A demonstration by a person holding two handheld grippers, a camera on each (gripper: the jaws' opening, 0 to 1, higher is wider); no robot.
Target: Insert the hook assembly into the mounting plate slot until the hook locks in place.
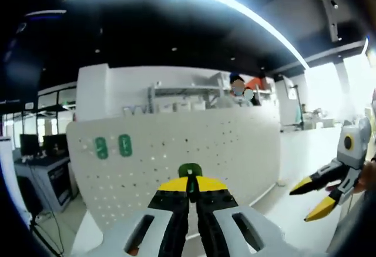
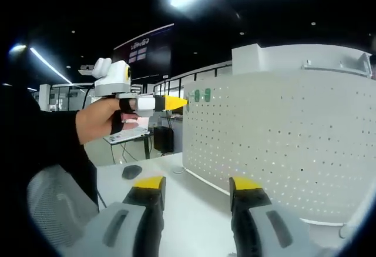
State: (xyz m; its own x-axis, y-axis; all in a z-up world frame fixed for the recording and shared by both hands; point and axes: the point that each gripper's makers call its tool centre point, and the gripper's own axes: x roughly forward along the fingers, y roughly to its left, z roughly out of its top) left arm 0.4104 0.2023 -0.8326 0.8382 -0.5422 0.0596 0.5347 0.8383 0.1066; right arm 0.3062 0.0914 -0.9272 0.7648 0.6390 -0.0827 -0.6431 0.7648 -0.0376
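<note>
The green hook sits pinched at the tip of my left gripper, jaws clenched on it and held level facing the white pegboard, I judge to line it up with a slot. Two green hooks already hang at the board's upper left. My right gripper hovers released above the white table, probably kept clear.
</note>
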